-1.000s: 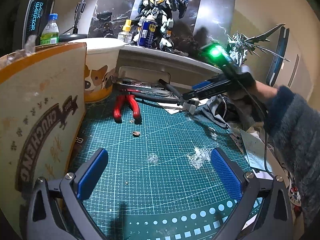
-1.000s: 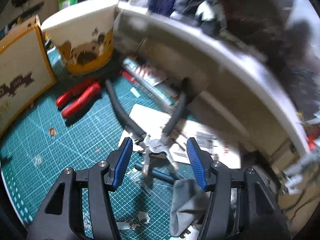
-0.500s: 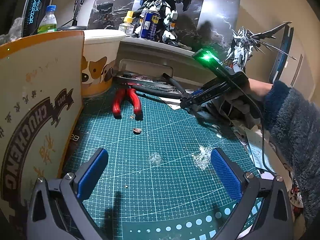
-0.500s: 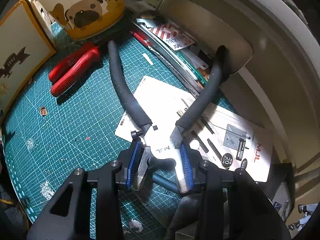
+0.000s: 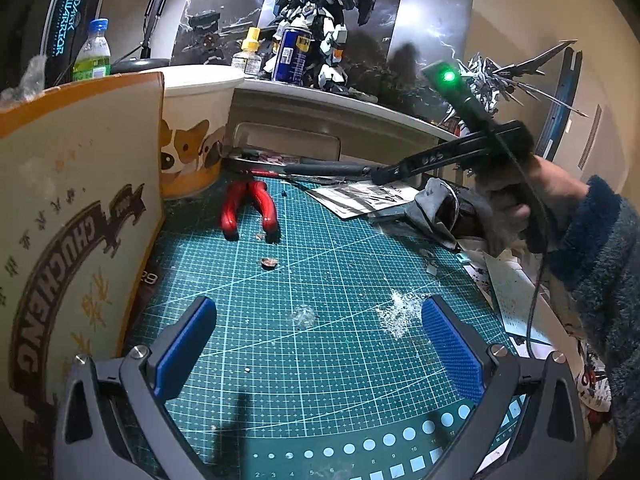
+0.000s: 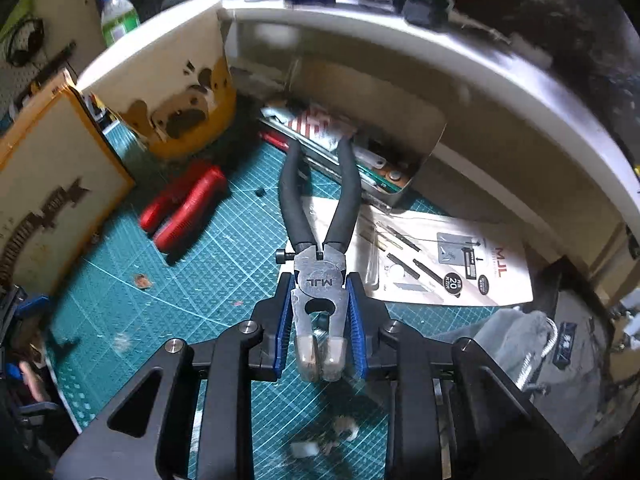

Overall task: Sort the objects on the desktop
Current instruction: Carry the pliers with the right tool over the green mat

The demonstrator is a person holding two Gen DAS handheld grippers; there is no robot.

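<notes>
My right gripper (image 6: 319, 322) is shut on the metal head of the black-handled pliers (image 6: 318, 216) and holds them above the green cutting mat (image 6: 192, 296), handles pointing away toward the shelf. In the left wrist view the right gripper (image 5: 380, 178) holds those pliers (image 5: 324, 168) at the back right. Red-handled pliers (image 5: 248, 208) lie on the mat near the dog-print paper bucket (image 5: 192, 136); they also show in the right wrist view (image 6: 184, 208). My left gripper (image 5: 316, 340) is open and empty, low over the mat's front.
A tall printed box (image 5: 68, 220) stands at the left. A white tool package (image 6: 444, 264) and a grey cloth pouch (image 6: 520, 344) lie at the right. An open tin of small tools (image 6: 360, 152) sits under the white shelf (image 5: 340, 108), which holds cans and robot models. Debris dots the mat.
My right gripper closed on the black pliers' head, squeezing the handles together, and lifted them off the white package. My left gripper stayed open and nearly still.
</notes>
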